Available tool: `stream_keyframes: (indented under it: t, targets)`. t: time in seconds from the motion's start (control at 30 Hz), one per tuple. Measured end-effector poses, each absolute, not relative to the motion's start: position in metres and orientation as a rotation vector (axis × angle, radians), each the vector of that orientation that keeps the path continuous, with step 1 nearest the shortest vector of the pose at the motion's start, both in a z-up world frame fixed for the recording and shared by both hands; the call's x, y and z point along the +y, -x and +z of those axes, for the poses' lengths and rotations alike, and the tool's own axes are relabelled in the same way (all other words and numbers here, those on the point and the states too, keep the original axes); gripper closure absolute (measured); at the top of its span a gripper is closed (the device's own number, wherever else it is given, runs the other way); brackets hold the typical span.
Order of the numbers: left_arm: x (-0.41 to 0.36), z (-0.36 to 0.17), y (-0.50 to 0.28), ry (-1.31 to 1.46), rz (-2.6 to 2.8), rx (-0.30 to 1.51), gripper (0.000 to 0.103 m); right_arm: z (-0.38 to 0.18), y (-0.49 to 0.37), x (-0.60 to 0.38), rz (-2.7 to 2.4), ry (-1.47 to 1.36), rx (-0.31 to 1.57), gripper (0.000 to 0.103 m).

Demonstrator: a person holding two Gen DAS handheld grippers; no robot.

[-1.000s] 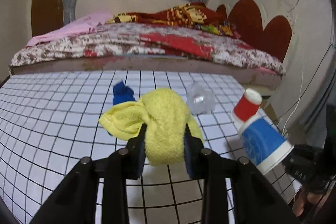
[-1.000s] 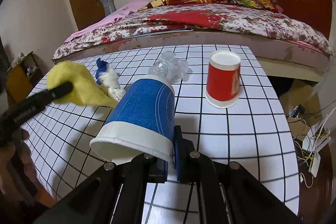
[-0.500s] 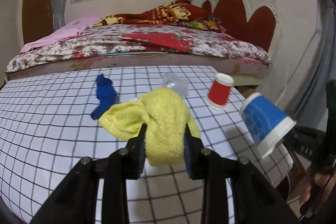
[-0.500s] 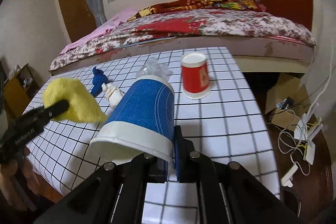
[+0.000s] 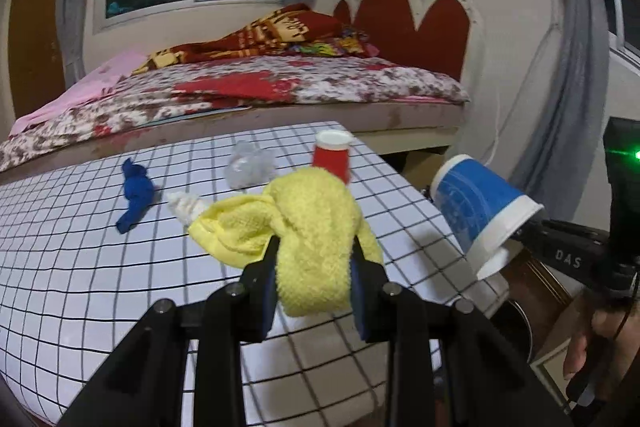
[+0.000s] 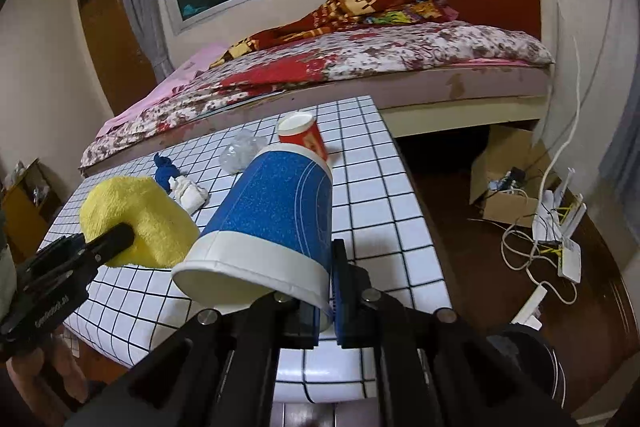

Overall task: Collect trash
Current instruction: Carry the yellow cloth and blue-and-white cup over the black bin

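Note:
My left gripper (image 5: 314, 267) is shut on a yellow cloth (image 5: 308, 227) and holds it above the checkered table (image 5: 80, 267); the cloth also shows in the right wrist view (image 6: 136, 219). My right gripper (image 6: 325, 303) is shut on the rim of a blue paper cup (image 6: 276, 219), held tilted over the table's right edge; the cup also shows in the left wrist view (image 5: 476, 211). On the table lie a red cup (image 5: 331, 155), crumpled clear plastic (image 5: 248, 169), a blue rag (image 5: 136, 195) and a white wad (image 5: 186, 205).
A bed (image 5: 240, 95) stands behind the table. A dark round bin (image 6: 532, 359) sits on the floor at the lower right. A cardboard box (image 6: 508, 183) and white cables (image 6: 536, 251) lie on the floor to the right.
Both grippers have pulled back and risen from the table with the cloth and the blue cup. The right gripper has moved out past the table's right edge; the floor and bin have come into view.

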State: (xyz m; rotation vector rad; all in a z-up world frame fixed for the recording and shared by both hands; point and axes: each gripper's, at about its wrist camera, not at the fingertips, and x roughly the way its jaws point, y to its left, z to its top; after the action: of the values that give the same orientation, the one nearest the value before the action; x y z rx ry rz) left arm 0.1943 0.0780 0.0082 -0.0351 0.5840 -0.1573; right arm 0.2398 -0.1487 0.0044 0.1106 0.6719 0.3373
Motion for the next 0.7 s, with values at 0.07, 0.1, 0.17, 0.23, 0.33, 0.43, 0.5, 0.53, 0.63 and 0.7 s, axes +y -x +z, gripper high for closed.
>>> stream_keyframes:
  t: [0.07,0.1,0.17,0.23,0.33,0.43,0.5,0.53,0.63,0.7]
  targets:
    - [0.069,0.009,-0.193,0.031,-0.176,0.582,0.072,0.004,-0.236,-0.157,0.325,-0.12,0.667,0.098]
    - [0.065,0.01,-0.192,0.028,-0.184,0.582,0.072,0.004,-0.235,-0.161,0.321,-0.124,0.666,0.098]
    - [0.055,0.01,-0.19,0.023,-0.204,0.582,0.072,0.004,-0.23,-0.172,0.305,-0.135,0.664,0.098]
    - [0.046,0.009,-0.188,0.019,-0.221,0.582,0.072,0.003,-0.226,-0.181,0.29,-0.139,0.661,0.098]
    - [0.027,0.008,-0.185,0.004,-0.259,0.583,0.072,0.0,-0.219,-0.198,0.264,-0.147,0.662,0.098]
    - [0.011,0.005,-0.183,-0.006,-0.292,0.589,0.072,-0.003,-0.211,-0.216,0.235,-0.156,0.663,0.098]
    - [-0.003,0.003,-0.183,-0.014,-0.319,0.595,0.072,-0.006,-0.206,-0.231,0.208,-0.166,0.664,0.098]
    - [-0.008,0.002,-0.182,-0.016,-0.329,0.597,0.072,-0.007,-0.204,-0.237,0.197,-0.171,0.666,0.098]
    - [-0.03,-0.003,-0.179,-0.027,-0.372,0.607,0.072,-0.013,-0.198,-0.257,0.162,-0.185,0.676,0.098]
    - [-0.042,-0.005,-0.178,-0.032,-0.396,0.614,0.072,-0.018,-0.194,-0.268,0.142,-0.192,0.684,0.098]
